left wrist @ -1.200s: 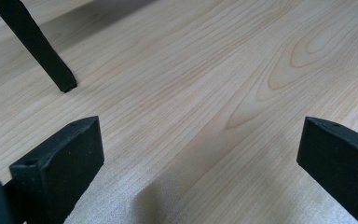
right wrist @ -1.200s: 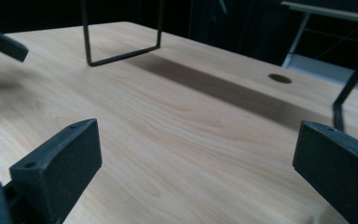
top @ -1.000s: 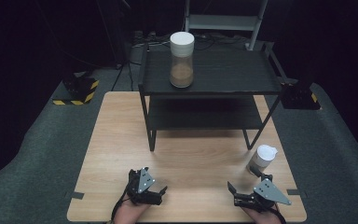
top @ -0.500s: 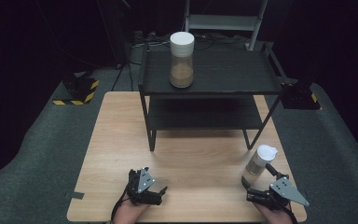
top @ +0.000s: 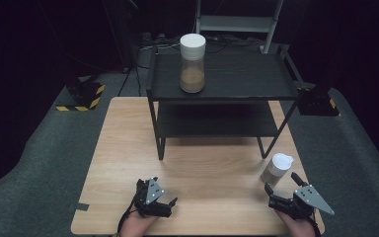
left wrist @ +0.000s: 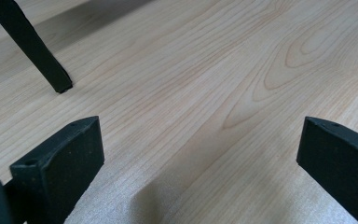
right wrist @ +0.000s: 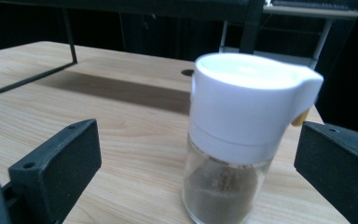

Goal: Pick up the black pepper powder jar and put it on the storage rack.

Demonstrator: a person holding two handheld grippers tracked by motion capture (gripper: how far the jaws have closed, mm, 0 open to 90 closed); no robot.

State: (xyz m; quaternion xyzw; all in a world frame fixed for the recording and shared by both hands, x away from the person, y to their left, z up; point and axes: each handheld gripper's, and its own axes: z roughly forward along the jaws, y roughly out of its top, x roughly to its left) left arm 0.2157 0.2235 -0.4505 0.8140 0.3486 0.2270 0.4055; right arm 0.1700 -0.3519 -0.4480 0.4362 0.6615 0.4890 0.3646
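Right gripper view: white-capped glass shaker [right wrist: 242,140]

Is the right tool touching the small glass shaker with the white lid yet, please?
Apart. In the right gripper view, the right tool stands open, and bare wooden table shows between each jaw and the small glass shaker with the white lid.

Setting: a lab or recording studio. A light wooden table [top: 128,148] stands on grey carpet [top: 39,168], black darkness behind it. Left of the table, a hazard-striped black base [top: 81,96]; beyond it, floor cables [top: 148,42] and a metal stand [top: 237,22].
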